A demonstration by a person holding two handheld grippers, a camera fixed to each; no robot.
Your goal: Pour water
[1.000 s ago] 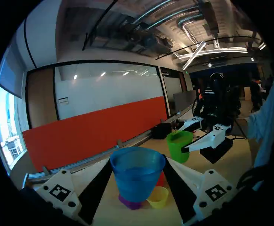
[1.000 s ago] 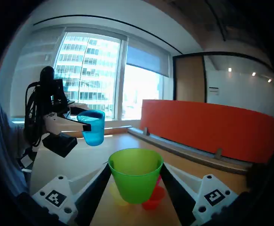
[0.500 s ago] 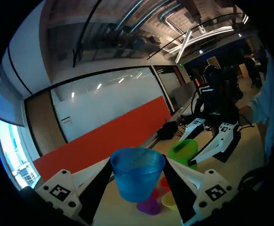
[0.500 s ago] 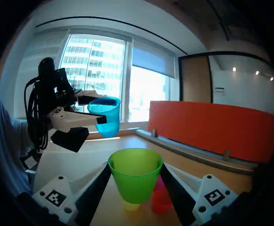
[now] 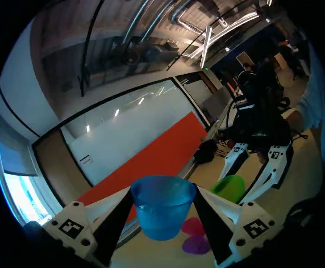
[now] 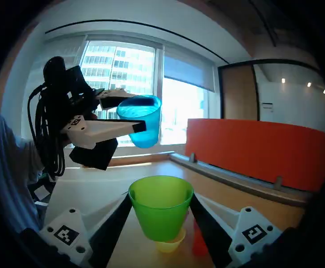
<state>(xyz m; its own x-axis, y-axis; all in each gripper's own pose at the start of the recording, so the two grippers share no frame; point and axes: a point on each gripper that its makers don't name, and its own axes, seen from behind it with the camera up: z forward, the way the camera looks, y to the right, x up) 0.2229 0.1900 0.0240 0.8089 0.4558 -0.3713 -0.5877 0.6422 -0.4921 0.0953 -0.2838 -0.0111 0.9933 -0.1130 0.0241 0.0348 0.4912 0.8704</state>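
Blue cup (image 6: 140, 120) held above green cup (image 6: 161, 206), off toward the window (image 6: 118, 67), not touching.
Left gripper (image 5: 162, 194) fingers are clamped on the blue cup; right gripper (image 6: 160, 198) fingers are clamped on the green cup.

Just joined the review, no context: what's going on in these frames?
A person holds a gripper in each hand. The left gripper is shut on a blue cup holding water; the right gripper is shut on a green cup. The blue cup hangs above and left of the green one in the right gripper view; no stream visible.
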